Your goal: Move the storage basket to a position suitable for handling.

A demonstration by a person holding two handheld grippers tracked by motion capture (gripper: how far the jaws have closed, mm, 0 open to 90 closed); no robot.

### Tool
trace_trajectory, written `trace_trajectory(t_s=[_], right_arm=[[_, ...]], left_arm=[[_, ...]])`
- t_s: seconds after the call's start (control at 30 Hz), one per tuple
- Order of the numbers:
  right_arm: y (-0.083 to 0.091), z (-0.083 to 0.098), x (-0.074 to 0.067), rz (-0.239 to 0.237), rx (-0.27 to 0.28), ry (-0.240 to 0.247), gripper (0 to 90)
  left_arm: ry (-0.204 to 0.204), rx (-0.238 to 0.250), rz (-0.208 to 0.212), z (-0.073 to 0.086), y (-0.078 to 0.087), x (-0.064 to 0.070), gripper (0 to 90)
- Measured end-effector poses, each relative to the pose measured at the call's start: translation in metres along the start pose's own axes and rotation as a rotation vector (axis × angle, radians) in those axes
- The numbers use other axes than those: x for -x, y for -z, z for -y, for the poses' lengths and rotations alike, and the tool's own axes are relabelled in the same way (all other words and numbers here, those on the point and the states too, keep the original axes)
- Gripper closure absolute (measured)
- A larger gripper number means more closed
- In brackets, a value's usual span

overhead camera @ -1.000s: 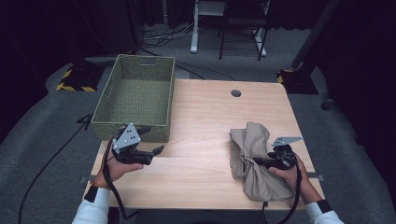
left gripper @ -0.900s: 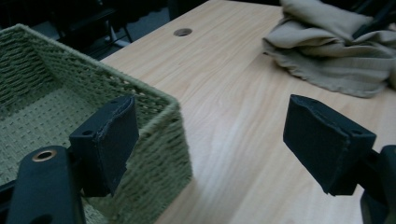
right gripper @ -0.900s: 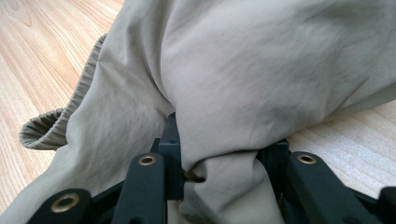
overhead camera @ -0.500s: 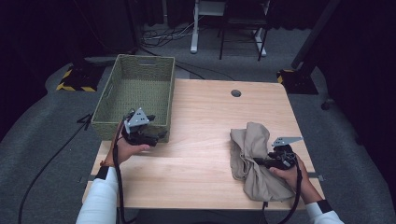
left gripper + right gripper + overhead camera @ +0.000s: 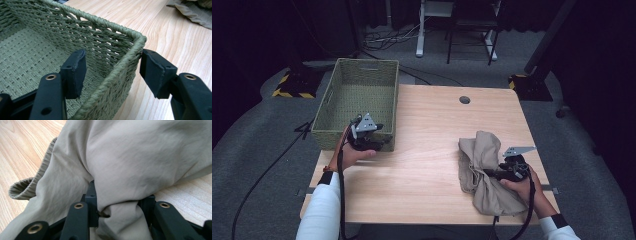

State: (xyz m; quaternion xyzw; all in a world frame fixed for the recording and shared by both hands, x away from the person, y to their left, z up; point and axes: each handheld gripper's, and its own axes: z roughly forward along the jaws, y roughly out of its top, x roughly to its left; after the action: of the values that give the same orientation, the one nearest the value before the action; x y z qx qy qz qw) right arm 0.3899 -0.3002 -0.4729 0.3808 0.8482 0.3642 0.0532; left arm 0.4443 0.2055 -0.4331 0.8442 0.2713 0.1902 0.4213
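A green woven basket (image 5: 357,95) stands at the table's far left. My left gripper (image 5: 384,137) is at its near right corner. Its jaws straddle the corner wall of the basket (image 5: 37,50) and have just been closing. One pad is inside and apart from the weave; the other is outside, at the rim. A crumpled beige garment (image 5: 479,150) lies at the near right. My right gripper (image 5: 492,174) is shut on a bunched fold of the garment (image 5: 130,157), which swells over the right gripper (image 5: 118,195).
The light wooden table (image 5: 432,125) has a round cable hole (image 5: 465,99) near its far edge. Behind it are a desk frame (image 5: 422,30) and cables on the grey floor. Black-and-yellow tape (image 5: 292,92) lies left of the basket.
The left hand carried its gripper away from the table's near left up to the basket's near right corner, and its jaws narrowed around the wall. The right hand and the garment stayed put.
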Motion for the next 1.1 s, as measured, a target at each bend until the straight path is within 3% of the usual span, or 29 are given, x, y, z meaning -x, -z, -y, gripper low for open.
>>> trace_trajectory(t_s=[0.03, 0.07, 0.13, 0.27, 0.33, 0.7, 1.0, 1.03, 1.1], right_arm=[[0.000, 0.000, 0.000, 0.000, 0.000, 0.000, 62.9], [0.000, 0.000, 0.000, -0.001, 0.000, -0.001, 62.9], [0.000, 0.000, 0.001, -0.001, -0.003, 0.001, 62.9], [-0.001, 0.000, 0.001, -0.007, -0.005, -0.002, 62.9], [-0.001, 0.000, 0.000, -0.011, -0.007, -0.001, 62.8], [-0.001, 0.000, 0.000, -0.011, -0.009, 0.000, 62.7], [0.002, 0.001, 0.004, 0.009, -0.002, -0.016, 62.7], [0.002, 0.002, 0.005, 0.012, -0.001, -0.020, 62.7], [0.004, 0.003, 0.007, 0.015, 0.002, -0.024, 62.7]], left_arm=[[0.000, 0.000, 0.000, 0.000, 0.000, 0.000, 42.3], [-0.008, 0.004, 0.037, -0.002, 0.000, -0.001, 46.6], [-0.007, 0.018, 0.073, -0.004, -0.002, -0.001, 52.2], [-0.029, 0.012, 0.096, -0.011, -0.006, 0.003, 64.7], [-0.045, 0.007, 0.140, -0.017, -0.012, 0.007, 67.1], [-0.065, 0.023, 0.174, -0.031, -0.027, 0.036, 72.2], [-0.131, 0.034, 0.234, -0.056, -0.056, 0.091, 71.9], [-0.131, 0.034, 0.234, -0.056, -0.056, 0.091, 71.7], [-0.155, 0.041, 0.247, -0.065, -0.066, 0.110, 71.5]])
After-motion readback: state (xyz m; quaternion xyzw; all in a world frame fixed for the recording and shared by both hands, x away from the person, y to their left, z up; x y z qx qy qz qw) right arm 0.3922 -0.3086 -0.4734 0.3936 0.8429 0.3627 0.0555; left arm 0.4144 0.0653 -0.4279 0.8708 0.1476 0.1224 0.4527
